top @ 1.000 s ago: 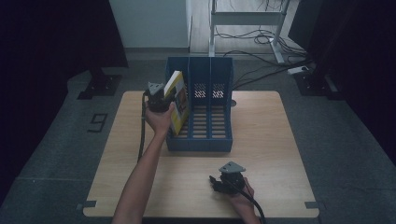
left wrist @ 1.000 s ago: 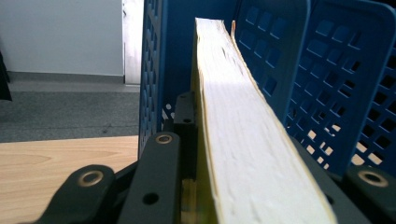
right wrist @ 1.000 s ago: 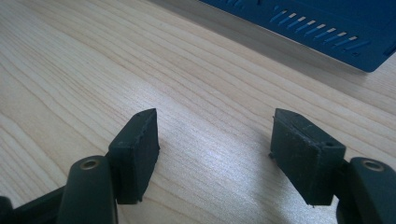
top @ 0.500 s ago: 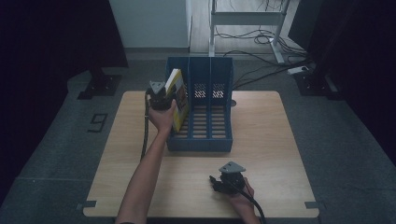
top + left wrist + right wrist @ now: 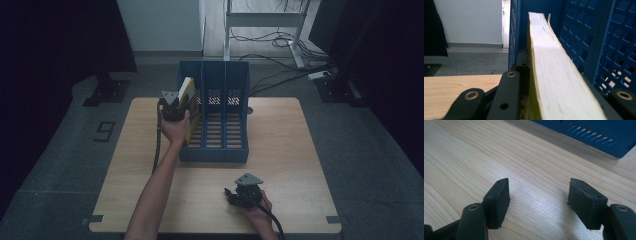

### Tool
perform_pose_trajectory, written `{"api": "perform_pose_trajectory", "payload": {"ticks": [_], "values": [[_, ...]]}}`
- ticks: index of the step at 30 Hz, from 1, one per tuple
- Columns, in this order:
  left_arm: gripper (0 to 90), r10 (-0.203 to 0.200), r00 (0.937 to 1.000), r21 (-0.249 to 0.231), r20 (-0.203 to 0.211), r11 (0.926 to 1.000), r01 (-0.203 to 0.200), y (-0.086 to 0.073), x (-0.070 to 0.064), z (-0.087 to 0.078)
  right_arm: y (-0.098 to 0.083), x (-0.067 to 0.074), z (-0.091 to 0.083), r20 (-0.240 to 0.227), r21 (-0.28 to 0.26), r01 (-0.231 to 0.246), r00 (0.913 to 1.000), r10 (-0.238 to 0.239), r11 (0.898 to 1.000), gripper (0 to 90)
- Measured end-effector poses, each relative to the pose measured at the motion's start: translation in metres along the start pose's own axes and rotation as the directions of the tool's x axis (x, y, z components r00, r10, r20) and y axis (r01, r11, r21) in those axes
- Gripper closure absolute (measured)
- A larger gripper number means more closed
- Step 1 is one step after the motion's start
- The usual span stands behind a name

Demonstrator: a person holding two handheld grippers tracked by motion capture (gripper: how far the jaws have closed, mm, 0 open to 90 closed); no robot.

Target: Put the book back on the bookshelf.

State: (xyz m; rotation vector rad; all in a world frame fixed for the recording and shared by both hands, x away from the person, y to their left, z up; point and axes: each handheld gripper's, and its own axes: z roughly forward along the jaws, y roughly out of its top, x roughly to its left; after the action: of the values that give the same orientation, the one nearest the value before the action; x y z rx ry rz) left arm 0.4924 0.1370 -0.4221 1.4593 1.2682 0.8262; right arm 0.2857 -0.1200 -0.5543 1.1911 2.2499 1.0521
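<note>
dim room, grey carpet, white wall at the back with cables on the floor near a desk frame. a light wood table [image 5: 280, 145] sits mid-floor under the high camera.

on the table, far side of centre, a blue rack [image 5: 215, 120] with three slots, slatted base, perforated back wall.

my left gripper [image 5: 176, 107] is at the rack's left slot. its jaws are clamped on a book [image 5: 189, 107] with a yellow cover. from the left gripper view the book [image 5: 554, 70] runs straight out between the jaws, pale page edge up, yellow cover against the left jaw. the page block presses tight between both jaws. just beyond the jaw tips is the rack [image 5: 599, 40], its perforated blue wall rising on the right of the book and a blue upright panel just left of it. from above, the book stands tilted, its upper end above the rack's left wall, its lower end down in the left slot. whether it touches the slats i cannot tell.

my right gripper [image 5: 234, 194] lies low at the near edge of the table, well apart from the rack, hand behind it. in the right gripper view the jaws stand wide apart with bare wood [image 5: 529, 165] between them and under them. ahead of the jaw tips and to the right is the rack's front base [image 5: 594, 132], not touching the jaws.
</note>
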Motion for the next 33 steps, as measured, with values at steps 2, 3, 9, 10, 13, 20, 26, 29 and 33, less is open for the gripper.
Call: {"api": "perform_pose_trajectory", "payload": {"ticks": [2, 3, 9, 10, 13, 20, 26, 29, 33], "values": [[74.0, -0.007, 1.0000, 0.001, 0.001, 1.0000, 0.007, 0.000, 0.000, 0.000, 0.000, 0.000, 0.000, 0.000, 0.000, 0.001, 1.0000, -0.001, 1.000, 32.9], [73.8, -0.010, 0.9999, 0.002, 0.001, 0.9999, 0.010, 0.000, -0.001, 0.000, 0.000, 0.000, 0.000, 0.000, 0.000, 0.001, 1.0000, -0.001, 1.000, 32.9], [70.8, -0.014, 0.9999, -0.029, 0.003, 0.9995, 0.014, 0.001, -0.002, -0.006, 0.000, 0.000, 0.000, 0.000, 0.001, 0.002, 1.0000, -0.002, 1.000, 32.7], [70.4, -0.014, 0.9999, -0.035, 0.007, 0.9993, 0.014, 0.003, -0.002, -0.008, 0.000, 0.000, 0.000, 0.000, 0.001, 0.001, 1.0000, -0.001, 1.000, 32.7], [69.5, -0.011, 0.9999, -0.041, 0.012, 0.9991, 0.012, 0.006, -0.001, -0.013, 0.000, 0.000, 0.000, 0.001, 0.001, 0.002, 1.0000, -0.002, 1.000, 32.7], [67.4, -0.024, 0.9997, -0.043, 0.005, 0.9988, 0.024, 0.008, 0.006, -0.020, 0.000, 0.000, 0.000, 0.001, 0.001, 0.002, 1.0000, -0.002, 1.000, 32.7], [65.2, -0.035, 0.9993, -0.032, 0.010, 0.9988, 0.036, 0.005, 0.010, -0.020, 0.000, 0.000, 0.000, 0.002, 0.001, 0.003, 1.0000, -0.003, 1.000, 32.7], [64.4, -0.035, 0.9993, -0.028, 0.013, 0.9990, 0.035, 0.004, 0.009, -0.019, 0.000, 0.000, 0.000, 0.002, 0.001, 0.003, 1.0000, -0.003, 1.000, 32.6], [58.0, -0.044, 0.9988, -0.028, 0.022, 0.9986, 0.044, 0.004, 0.011, -0.020, 0.000, 0.000, 0.000, 0.001, 0.001, 0.002, 1.0000, -0.002, 1.000, 32.7]]}}
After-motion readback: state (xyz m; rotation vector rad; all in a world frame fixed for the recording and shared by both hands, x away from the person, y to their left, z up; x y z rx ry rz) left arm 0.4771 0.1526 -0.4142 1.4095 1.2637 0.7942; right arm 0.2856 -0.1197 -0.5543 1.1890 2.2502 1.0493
